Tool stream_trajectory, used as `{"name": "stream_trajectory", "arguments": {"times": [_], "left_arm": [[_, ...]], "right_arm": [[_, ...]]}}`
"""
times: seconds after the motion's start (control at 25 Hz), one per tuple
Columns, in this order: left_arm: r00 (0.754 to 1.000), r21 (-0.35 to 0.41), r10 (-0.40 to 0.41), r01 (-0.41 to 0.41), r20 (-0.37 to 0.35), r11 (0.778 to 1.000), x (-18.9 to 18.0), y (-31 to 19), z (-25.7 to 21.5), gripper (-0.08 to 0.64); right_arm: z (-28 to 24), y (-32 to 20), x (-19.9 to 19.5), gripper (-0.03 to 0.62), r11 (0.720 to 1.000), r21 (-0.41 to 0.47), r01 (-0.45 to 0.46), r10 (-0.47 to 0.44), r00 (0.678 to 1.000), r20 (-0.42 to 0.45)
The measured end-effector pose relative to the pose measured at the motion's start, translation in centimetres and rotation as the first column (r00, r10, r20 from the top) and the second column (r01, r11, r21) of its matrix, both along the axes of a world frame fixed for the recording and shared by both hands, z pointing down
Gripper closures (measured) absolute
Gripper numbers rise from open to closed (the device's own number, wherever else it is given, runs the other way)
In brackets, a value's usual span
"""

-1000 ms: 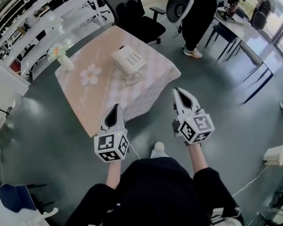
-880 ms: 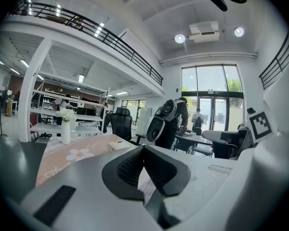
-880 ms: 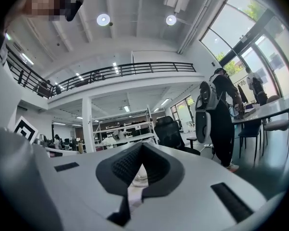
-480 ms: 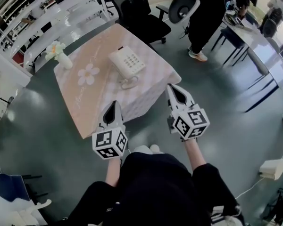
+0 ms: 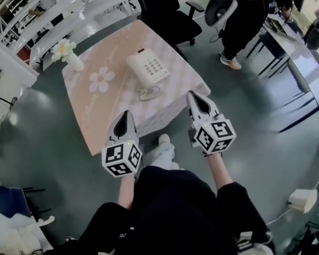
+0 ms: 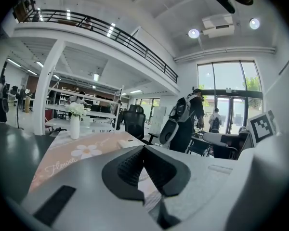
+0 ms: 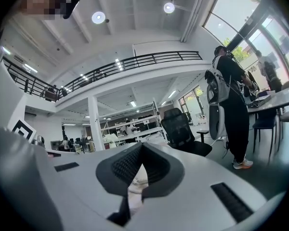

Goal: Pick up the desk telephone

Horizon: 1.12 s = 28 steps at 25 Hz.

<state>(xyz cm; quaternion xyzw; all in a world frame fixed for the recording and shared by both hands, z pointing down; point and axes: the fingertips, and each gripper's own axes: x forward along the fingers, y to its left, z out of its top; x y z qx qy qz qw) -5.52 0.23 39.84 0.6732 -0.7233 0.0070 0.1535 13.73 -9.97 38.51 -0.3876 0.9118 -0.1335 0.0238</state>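
A white desk telephone (image 5: 147, 68) with a coiled cord (image 5: 149, 93) lies on a low table (image 5: 176, 87) covered by a pink checked cloth with a white flower print. My left gripper (image 5: 123, 116) is shut and empty, its tip over the table's near edge, short of the phone. My right gripper (image 5: 195, 96) is also shut and empty, at the table's near right corner, to the right of the cord. In the left gripper view the shut jaws (image 6: 143, 150) point along the cloth. In the right gripper view the shut jaws (image 7: 140, 147) show a bit of cord behind them.
A white vase of flowers (image 5: 68, 56) stands at the table's far left corner. Black office chairs (image 5: 173, 15) stand behind the table. A person with a backpack (image 5: 244, 15) stands at the back right beside a long desk (image 5: 297, 52). White shelving (image 5: 58, 15) runs along the back left.
Both grippers have moved forward toward the table; their tips now reach its near edge. The jaws stayed shut.
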Motion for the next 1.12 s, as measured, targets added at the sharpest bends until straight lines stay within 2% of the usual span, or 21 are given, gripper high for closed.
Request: {"name": "stream_trajectory", "arguments": {"times": [0.4,0.68,1.12], "left_arm": [[0.999,-0.056,-0.025,0.022,-0.046,0.998,-2.7,-6.3,2.7,0.56],[0.996,-0.107,-0.04,0.031,-0.08,0.994,-4.6,-11.0,5.2,0.56],[0.987,-0.175,-0.066,0.04,-0.143,0.984,-7.5,-15.6,7.8,0.56]], "right_arm": [[2.2,-7.3,-3.1,0.6,0.999,-0.035,0.026,-0.027,0.999,-0.026],[4.7,-12.6,-5.6,0.6,0.995,-0.09,0.047,-0.051,0.997,-0.049],[7.7,-18.0,-10.0,0.6,0.984,-0.152,0.089,-0.106,0.989,-0.106]]}}
